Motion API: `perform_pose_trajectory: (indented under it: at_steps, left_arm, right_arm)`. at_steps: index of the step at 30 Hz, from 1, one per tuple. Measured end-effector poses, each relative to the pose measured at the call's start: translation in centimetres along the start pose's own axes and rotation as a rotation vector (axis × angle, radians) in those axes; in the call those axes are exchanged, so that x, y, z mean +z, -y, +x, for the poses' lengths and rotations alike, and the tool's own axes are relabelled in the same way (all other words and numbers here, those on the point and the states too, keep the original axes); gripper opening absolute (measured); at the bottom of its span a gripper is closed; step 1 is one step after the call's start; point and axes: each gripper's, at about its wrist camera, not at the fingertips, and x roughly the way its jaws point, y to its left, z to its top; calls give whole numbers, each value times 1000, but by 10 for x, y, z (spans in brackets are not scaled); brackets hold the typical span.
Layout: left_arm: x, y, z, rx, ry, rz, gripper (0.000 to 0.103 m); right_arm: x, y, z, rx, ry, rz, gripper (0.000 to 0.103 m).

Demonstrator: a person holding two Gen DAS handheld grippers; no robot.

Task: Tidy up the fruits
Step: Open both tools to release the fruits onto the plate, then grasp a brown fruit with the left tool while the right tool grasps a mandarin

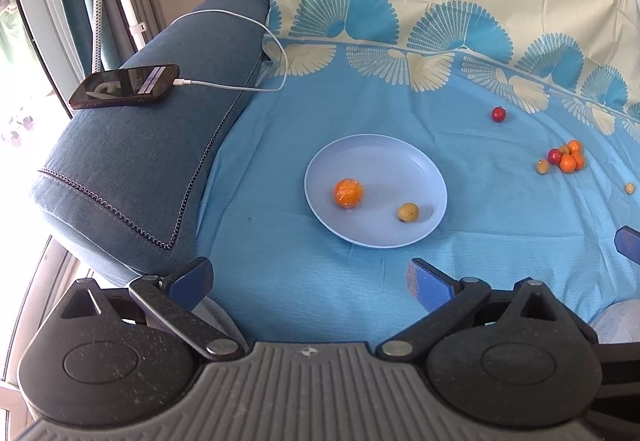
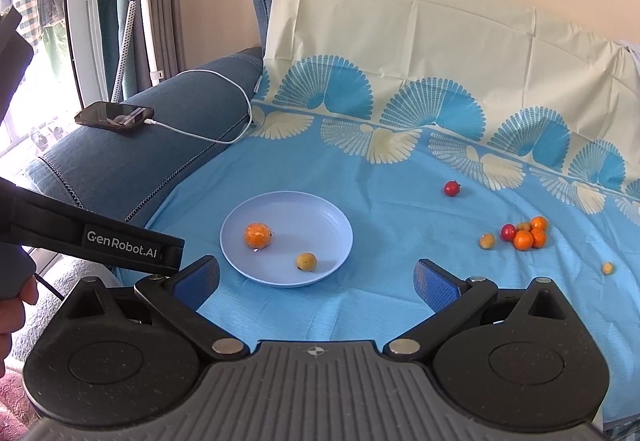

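Note:
A pale blue plate (image 1: 400,161) (image 2: 320,217) lies on the blue cloth. On it sit an orange fruit (image 1: 349,193) (image 2: 258,235) and a small yellow fruit (image 1: 408,212) (image 2: 306,261). A lone red fruit (image 1: 498,114) (image 2: 452,188) lies further back. A cluster of orange, red and yellow fruits (image 1: 565,158) (image 2: 524,234) lies to the right, with one small yellow fruit (image 1: 629,188) (image 2: 607,267) apart from it. My left gripper (image 1: 310,277) is open and empty, in front of the plate. My right gripper (image 2: 318,277) is open and empty, also in front of the plate.
A blue sofa armrest (image 1: 132,169) (image 2: 120,169) stands at the left with a phone (image 1: 125,86) (image 2: 115,115) on a white charging cable (image 1: 240,81). The cloth rises up the sofa back (image 2: 400,41). The left gripper's body (image 2: 92,237) shows at the left of the right wrist view.

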Motion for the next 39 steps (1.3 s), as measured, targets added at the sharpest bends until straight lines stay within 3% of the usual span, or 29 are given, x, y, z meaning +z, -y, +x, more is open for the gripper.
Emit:
perform_pose_trajectory:
  at_steps: [10, 17, 24, 30, 36, 39]
  left_arm:
    - [8, 9, 16, 40, -57, 35, 103]
    - [32, 53, 40, 25, -117, 91, 103]
    - [64, 141, 92, -82, -203, 174, 103]
    - [92, 243, 153, -156, -175, 280, 103]
    - [112, 332, 227, -231, -193, 371, 103]
    - [120, 363, 258, -252, -198, 399, 103]
  right_arm:
    - [-3, 16, 19, 19, -23, 72, 102]
    - [-18, 67, 37, -59, -48, 218, 102]
    - [-39, 173, 50, -314, -30, 381, 102]
    - [-51, 273, 88, -512, -12, 491, 102]
    - [-57, 357, 168, -594, -28, 486, 102]
    - [-58, 385, 215, -546, -81, 449, 102]
